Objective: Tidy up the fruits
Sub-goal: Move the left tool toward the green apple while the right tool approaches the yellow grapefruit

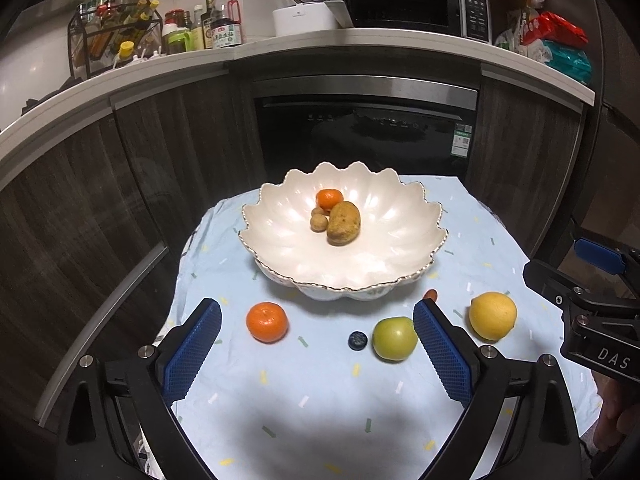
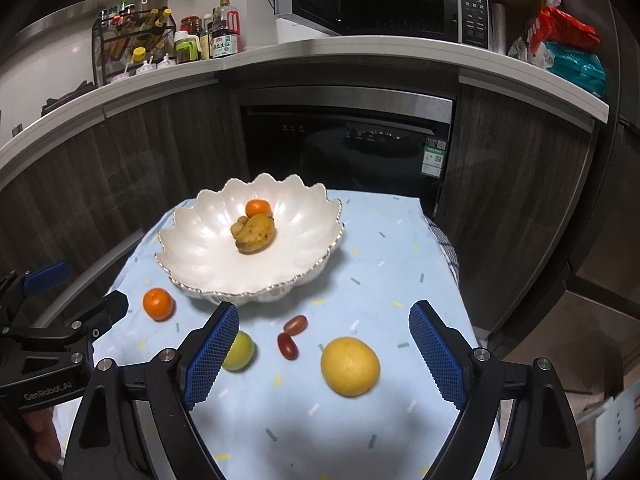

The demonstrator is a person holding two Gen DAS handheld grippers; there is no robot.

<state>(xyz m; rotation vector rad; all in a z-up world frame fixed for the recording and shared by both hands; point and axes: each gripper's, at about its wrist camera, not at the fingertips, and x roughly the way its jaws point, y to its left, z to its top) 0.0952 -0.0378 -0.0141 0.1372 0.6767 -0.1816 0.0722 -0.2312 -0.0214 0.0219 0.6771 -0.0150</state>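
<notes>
Two grippers: your left gripper [image 1: 317,334] and right gripper [image 2: 324,339] gape, empty;
Right view only: grape tomatoes [image 2: 288,345] before bowl [image 2: 192,240];
Left view only: blueberry [image 1: 357,340] before bowl [image 1: 280,240]

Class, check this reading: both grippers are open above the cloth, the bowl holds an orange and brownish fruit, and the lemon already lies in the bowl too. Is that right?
Not quite. The lemon lies on the cloth, outside the bowl, as the right wrist view shows. The rest stands.
</notes>
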